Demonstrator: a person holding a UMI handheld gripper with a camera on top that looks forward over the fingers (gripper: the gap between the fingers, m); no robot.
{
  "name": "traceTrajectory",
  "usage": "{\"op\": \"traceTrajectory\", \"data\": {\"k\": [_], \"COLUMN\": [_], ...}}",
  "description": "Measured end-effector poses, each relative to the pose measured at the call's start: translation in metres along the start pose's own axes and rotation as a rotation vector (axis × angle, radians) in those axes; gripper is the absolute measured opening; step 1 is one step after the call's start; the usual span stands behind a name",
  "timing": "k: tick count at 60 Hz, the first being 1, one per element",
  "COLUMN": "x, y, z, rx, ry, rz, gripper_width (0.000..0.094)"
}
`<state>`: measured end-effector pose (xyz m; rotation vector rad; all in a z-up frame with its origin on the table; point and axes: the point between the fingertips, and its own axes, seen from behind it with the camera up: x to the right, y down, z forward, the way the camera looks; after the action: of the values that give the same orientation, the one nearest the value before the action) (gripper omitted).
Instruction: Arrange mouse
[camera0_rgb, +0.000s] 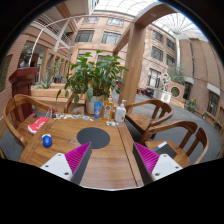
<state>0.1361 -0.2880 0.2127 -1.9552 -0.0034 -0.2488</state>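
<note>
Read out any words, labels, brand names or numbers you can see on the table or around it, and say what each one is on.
No text can be read.
The bottles beyond the round dark mat: any labels are too small to read.
The red and white item and the blue object: no lettering can be made out.
The gripper has its jaws open over the wooden table, and its pads show no markings.

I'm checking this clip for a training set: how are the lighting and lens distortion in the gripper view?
Gripper view: bright, even daylight under a glazed roof, no harsh glare on the wooden table; strong fisheye bends the building and chairs outward; the open gripper and dark round mat read sharp; the small blue object is too small to identify.
</note>
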Motion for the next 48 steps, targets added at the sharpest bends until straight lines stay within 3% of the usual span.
{"op": "traceTrajectory", "data": {"k": [14,24,32,48], "x": [-0.048,-0.148,-0.232,-0.344], "y": [0.090,0.138,0.138,0.111], "z": [0.023,0.038,0.061,0.145], "rx": [-0.142,-0.228,-0.222,-0.208], "ry": [-0.063,-0.228,-0.342,-0.397], "rz": [-0.047,-0.046,-0.047,-0.084], "gripper_width": [0.0847,0.0848,0.0853,0.0852]}}
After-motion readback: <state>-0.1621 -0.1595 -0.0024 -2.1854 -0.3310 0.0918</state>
